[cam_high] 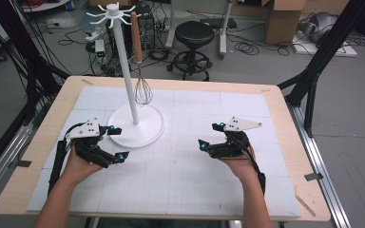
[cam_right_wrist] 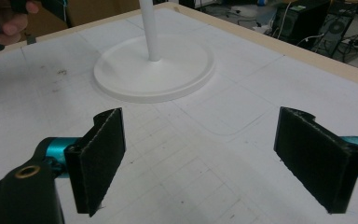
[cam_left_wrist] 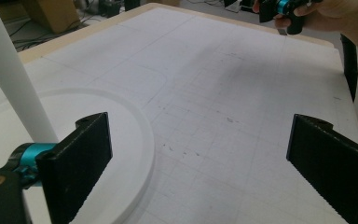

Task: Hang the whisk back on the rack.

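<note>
A white stand with a round base and a tall pole rises from the left middle of the white gridded mat. A wire whisk with a wooden handle hangs from one of the hooks at its top. My left gripper is open just left of the base and holds nothing. My right gripper is open over the mat's right half, also holding nothing. In the left gripper view, the gripper has one jaw over the base. In the right gripper view, the gripper faces the base across bare mat.
The mat lies on a wooden table. Behind the table are a black stool, cardboard boxes and floor cables. Black frame posts flank the table. The other hand's gripper appears far off in the left gripper view.
</note>
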`<state>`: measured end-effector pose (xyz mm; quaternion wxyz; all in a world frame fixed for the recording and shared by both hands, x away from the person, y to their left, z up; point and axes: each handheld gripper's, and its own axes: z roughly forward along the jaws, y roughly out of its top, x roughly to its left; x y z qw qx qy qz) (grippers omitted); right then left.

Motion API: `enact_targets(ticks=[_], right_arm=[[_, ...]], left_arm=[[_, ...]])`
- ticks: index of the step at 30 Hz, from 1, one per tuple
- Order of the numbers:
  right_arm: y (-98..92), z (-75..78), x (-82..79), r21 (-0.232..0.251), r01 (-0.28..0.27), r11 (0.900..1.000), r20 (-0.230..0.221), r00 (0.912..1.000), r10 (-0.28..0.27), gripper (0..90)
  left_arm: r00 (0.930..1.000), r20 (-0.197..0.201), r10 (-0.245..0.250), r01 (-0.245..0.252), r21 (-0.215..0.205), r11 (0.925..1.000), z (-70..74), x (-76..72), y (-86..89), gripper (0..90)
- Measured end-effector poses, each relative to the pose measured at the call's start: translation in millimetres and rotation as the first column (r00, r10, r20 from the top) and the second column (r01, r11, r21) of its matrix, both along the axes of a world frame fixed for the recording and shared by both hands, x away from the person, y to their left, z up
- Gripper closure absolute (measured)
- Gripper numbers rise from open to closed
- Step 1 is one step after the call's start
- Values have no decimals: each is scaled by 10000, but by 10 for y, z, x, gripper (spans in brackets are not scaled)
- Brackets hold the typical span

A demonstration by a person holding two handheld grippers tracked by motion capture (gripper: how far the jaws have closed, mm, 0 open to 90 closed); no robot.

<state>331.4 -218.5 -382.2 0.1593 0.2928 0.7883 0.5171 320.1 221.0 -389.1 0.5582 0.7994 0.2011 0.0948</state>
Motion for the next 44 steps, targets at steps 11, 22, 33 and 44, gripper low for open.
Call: enact_targets(ticks=[11,22,33,44], right_arm=[[-33,5,8,142,34,9999,41,10000,-34,157],[-16,4,-5,75,34,10000,-5,10000,-34,157],[-24,3,-1,136,-26,9999,-31,10000,26,158],[-15,-4,4,104,-57,9999,-108,9999,58,158]], left_arm=[[10000,-33,-7,7,56,10000,-21,22,-11,73],[10000,4,-14,14,-50,10000,-8,11,-4,73],[10000,-5,17,-17,-28,10000,-5,3,-5,73],[10000,5,12,-12,24,10000,-6,8,-3,73]])
